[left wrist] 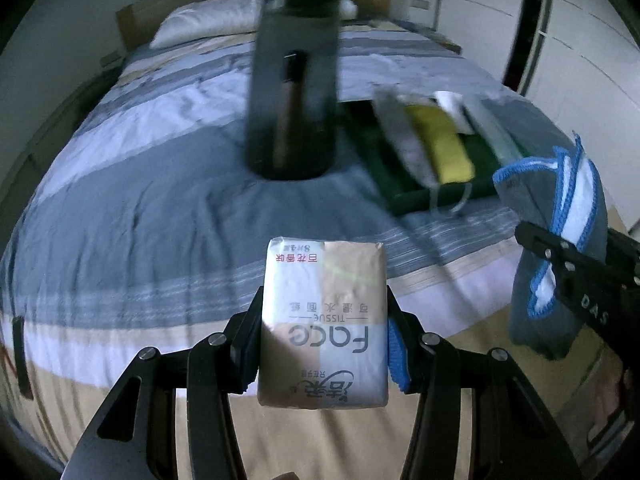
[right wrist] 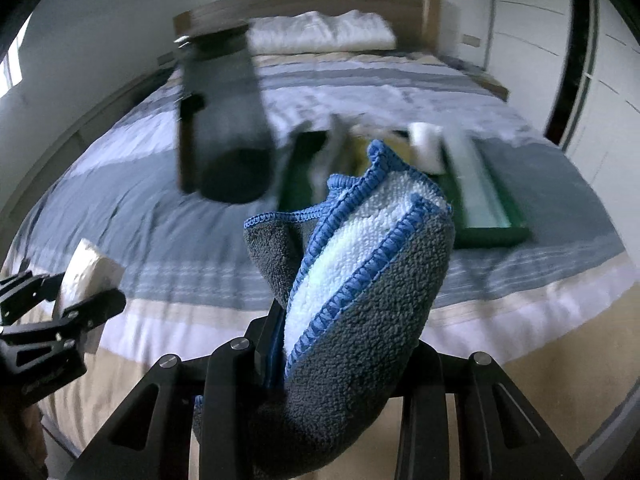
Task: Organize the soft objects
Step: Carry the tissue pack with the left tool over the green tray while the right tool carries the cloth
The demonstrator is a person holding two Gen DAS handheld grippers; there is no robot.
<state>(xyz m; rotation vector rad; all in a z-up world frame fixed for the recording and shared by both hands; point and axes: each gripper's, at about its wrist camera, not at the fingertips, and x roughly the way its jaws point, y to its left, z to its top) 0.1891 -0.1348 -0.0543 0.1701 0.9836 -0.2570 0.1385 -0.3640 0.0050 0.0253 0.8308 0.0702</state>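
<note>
My left gripper [left wrist: 324,340] is shut on a beige and white tissue pack [left wrist: 324,320] and holds it above the bed's near edge. My right gripper [right wrist: 344,340] is shut on a folded grey towel with blue trim [right wrist: 360,280], also in the air. The towel shows at the right in the left wrist view [left wrist: 560,240]. The tissue pack shows at the left in the right wrist view [right wrist: 86,276]. A green tray [left wrist: 424,192] lies on the bed ahead and holds a yellow sponge [left wrist: 444,144], a mask and other soft items.
A dark translucent cylinder container [left wrist: 292,92] stands on the striped bed cover [left wrist: 160,200] left of the tray. A white pillow [left wrist: 208,24] lies by the wooden headboard. White wardrobe doors [left wrist: 580,40] stand at the right.
</note>
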